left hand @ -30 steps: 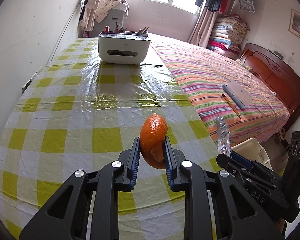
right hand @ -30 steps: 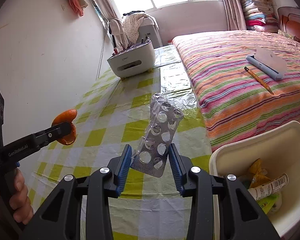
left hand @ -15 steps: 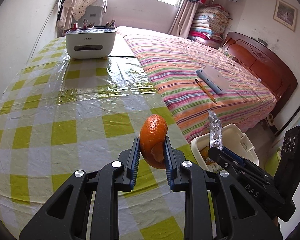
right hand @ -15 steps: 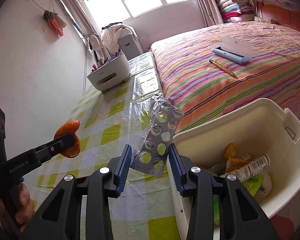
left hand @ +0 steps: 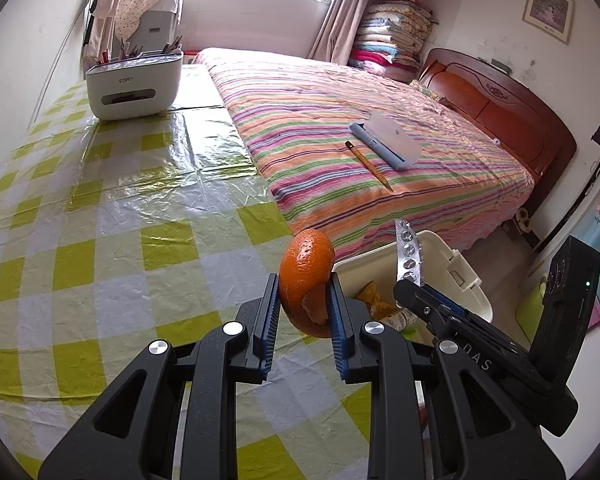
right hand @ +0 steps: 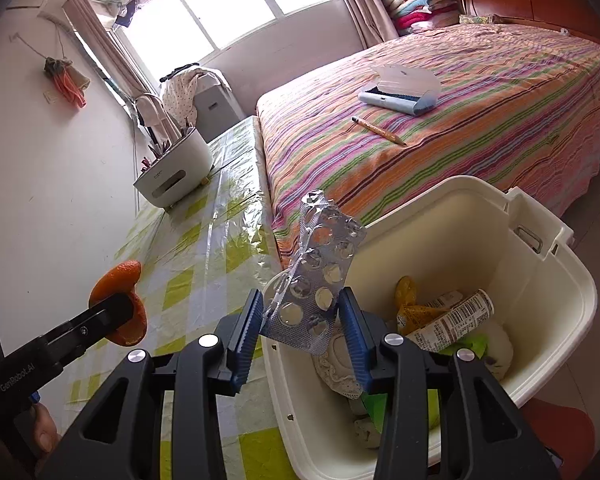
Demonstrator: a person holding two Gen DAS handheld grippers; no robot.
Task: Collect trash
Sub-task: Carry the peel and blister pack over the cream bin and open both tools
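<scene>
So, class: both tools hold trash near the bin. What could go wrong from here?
1. The blister pack in the right tool hangs over the bin's near rim; released now, it might catch the rim and fall outside.
2. The orange peel in the left tool is over the table edge, not the bin; dropped now, it probably misses.

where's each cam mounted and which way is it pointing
Left wrist: on the left gripper, looking along its fingers at the orange peel, table and bed; the right gripper crosses its right edge.
Right wrist: on the right gripper, facing the blister pack and bin; the left gripper and fingers show.
Shared: peel, pack, bin, bed.
</scene>
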